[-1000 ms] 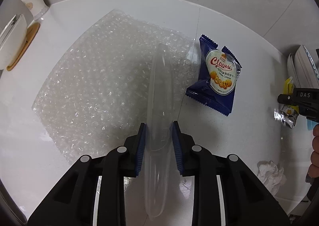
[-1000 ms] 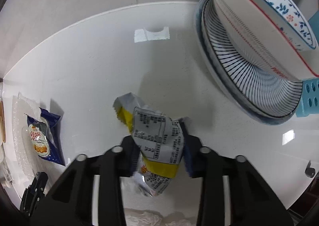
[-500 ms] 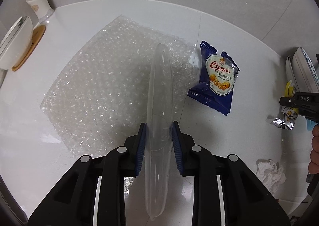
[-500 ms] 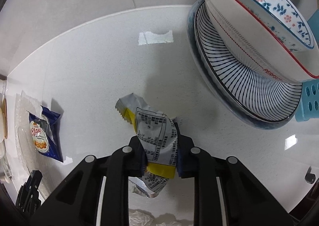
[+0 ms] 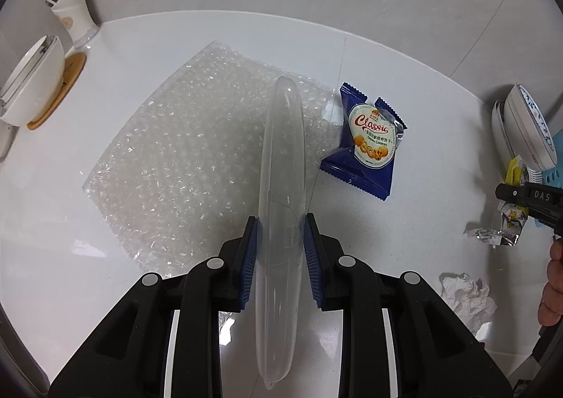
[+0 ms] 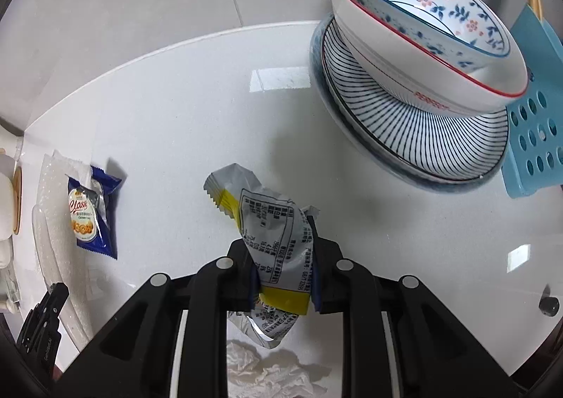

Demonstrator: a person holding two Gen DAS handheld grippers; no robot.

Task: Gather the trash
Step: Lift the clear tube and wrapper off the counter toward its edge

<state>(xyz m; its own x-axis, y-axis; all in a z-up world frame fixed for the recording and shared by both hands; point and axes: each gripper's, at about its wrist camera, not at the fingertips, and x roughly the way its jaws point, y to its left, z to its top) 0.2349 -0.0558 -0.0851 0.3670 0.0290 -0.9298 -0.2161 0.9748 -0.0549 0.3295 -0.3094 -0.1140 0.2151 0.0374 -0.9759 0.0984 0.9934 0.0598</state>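
Note:
My left gripper (image 5: 280, 222) is shut on a clear plastic tray (image 5: 281, 166) held on edge above a sheet of bubble wrap (image 5: 211, 159). A blue cookie packet (image 5: 366, 145) lies to its right on the white counter; it also shows in the right wrist view (image 6: 93, 208). My right gripper (image 6: 281, 246) is shut on a crumpled silver and yellow wrapper (image 6: 271, 222), held above the counter; the wrapper shows in the left wrist view (image 5: 506, 222). A crumpled white tissue (image 6: 274, 373) lies below the right gripper and shows in the left wrist view (image 5: 468, 296).
Stacked patterned bowls on a striped plate (image 6: 422, 74) stand at the right beside a blue perforated basket (image 6: 535, 137). A white bowl on a wooden coaster (image 5: 35, 81) and a paper cup (image 5: 74, 11) stand at the far left. A tiled wall runs behind the counter.
Both grippers have risen from the counter. The right gripper closed tighter on the wrapper and lifted it. The left gripper still holds the clear tray.

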